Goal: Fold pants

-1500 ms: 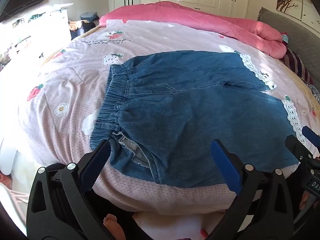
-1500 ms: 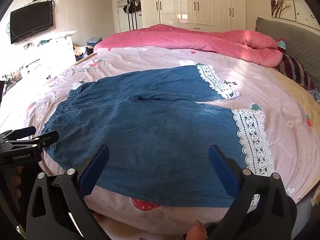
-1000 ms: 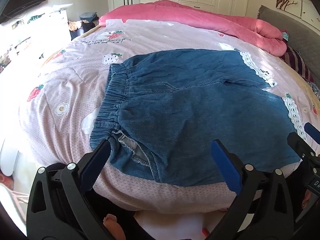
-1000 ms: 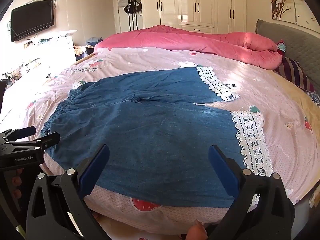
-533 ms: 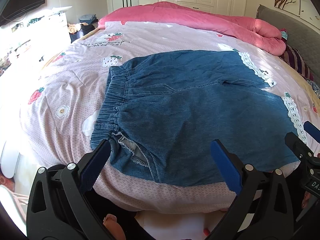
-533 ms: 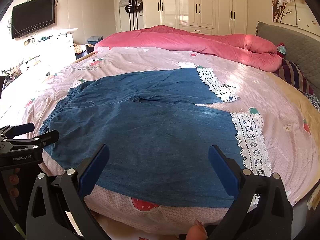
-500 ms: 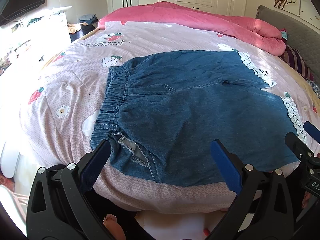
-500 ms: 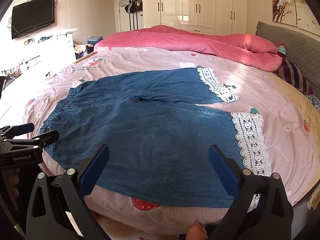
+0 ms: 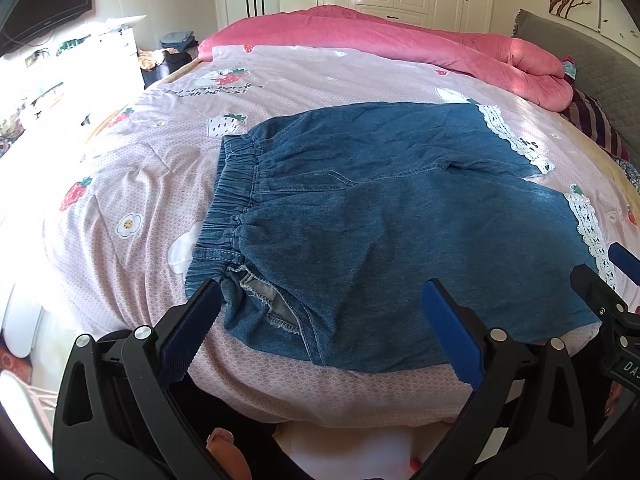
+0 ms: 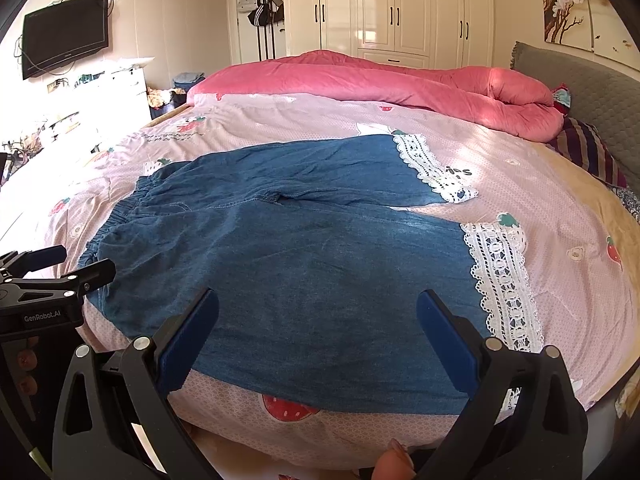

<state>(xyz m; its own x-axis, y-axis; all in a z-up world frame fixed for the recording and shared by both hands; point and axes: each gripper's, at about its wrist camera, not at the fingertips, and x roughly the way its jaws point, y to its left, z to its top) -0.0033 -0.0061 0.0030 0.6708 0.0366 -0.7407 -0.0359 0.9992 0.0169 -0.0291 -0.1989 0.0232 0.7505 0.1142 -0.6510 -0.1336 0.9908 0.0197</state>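
Note:
Blue denim pants (image 9: 392,216) with white lace cuffs (image 10: 500,276) lie flat on the pink bedsheet (image 9: 132,176), elastic waistband (image 9: 230,204) to the left, legs to the right. My left gripper (image 9: 320,304) is open and empty, hovering at the bed's near edge over the waistband corner and a turned-out pocket (image 9: 268,304). My right gripper (image 10: 316,312) is open and empty, just above the near leg's lower edge. Each gripper shows at the side of the other's view: the right one in the left wrist view (image 9: 608,280), the left one in the right wrist view (image 10: 60,268).
A rolled pink quilt (image 10: 380,84) lies across the far side of the bed. A grey headboard (image 10: 580,76) and a striped pillow (image 10: 588,152) are at the right. White wardrobes (image 10: 392,8), a wall TV (image 10: 64,36) and a cluttered white dresser (image 10: 120,92) stand beyond.
Both grippers have drawn back and risen slightly from the bed edge, still open. The pants have not moved.

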